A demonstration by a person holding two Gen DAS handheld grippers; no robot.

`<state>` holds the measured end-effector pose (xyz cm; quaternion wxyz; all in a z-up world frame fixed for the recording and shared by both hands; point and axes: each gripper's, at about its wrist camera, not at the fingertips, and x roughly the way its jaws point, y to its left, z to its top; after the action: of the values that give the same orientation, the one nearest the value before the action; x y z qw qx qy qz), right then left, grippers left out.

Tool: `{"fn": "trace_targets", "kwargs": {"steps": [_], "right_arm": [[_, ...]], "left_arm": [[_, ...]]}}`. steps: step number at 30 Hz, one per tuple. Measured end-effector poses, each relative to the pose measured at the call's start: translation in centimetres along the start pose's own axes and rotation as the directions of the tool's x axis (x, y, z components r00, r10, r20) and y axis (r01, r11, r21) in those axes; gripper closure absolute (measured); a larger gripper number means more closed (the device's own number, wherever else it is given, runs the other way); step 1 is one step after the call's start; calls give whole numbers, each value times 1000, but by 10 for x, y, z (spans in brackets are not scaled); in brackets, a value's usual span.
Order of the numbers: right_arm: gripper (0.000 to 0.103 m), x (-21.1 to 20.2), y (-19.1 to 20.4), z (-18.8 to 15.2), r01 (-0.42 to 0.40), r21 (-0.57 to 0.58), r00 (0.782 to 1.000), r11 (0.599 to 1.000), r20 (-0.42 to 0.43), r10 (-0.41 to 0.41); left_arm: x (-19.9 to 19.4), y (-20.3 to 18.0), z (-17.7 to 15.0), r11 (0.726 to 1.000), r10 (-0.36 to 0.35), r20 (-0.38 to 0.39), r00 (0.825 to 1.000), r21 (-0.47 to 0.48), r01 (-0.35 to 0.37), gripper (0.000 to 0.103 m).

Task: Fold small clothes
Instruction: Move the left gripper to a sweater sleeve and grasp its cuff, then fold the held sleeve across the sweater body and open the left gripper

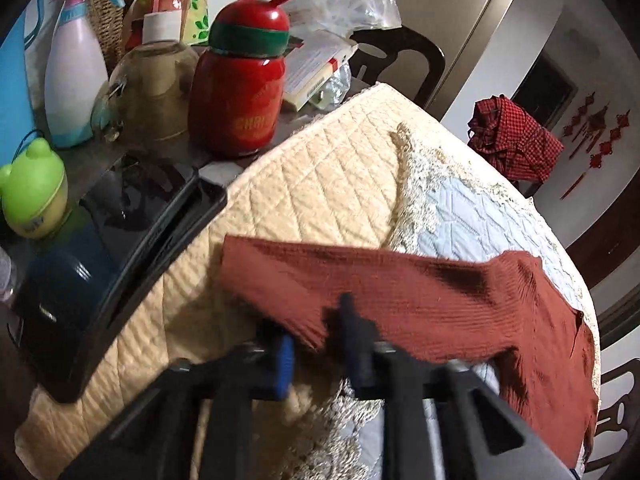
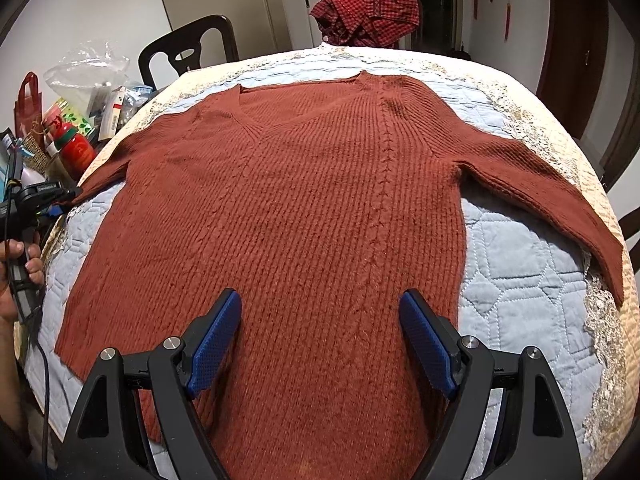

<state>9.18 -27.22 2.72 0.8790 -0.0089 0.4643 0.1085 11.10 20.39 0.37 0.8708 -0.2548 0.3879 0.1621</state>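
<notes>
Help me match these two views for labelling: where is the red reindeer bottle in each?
Left wrist: the red reindeer bottle stands upper centre-left, large, beside the quilted mat's edge.
Right wrist: the same bottle is small at the far left edge, among clutter.
Shared landmark: the rust sweater.

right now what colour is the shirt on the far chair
Red and black check shirt, clearest in the right wrist view.

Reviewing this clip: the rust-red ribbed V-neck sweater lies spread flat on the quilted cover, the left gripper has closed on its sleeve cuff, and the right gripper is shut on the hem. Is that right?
Not quite. The right gripper is open, its blue pads spread apart above the rust-red ribbed V-neck sweater, as the right wrist view shows. The rest stands: the sweater lies flat on the quilted cover, and the left gripper is closed on the sleeve cuff.
</notes>
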Motion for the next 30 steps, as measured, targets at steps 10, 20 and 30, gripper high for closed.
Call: {"fn": "trace_targets", "kwargs": {"steps": [10,20,30], "right_arm": [[21,-1,-8,3,-26,31,1000,999,15,25],[21,-11,-22,8,-57,92,997,994,51,53],[36,-3,0,43,-227,89,973,970,75,220]], "left_arm": [[-51,-120,2,925,-280,83,957,289,246,89],[-21,-231,-80,715,-490,-291,822,404,570,89],[-53,-151,-51,819,-414,-96,905,394,417,54]]}}
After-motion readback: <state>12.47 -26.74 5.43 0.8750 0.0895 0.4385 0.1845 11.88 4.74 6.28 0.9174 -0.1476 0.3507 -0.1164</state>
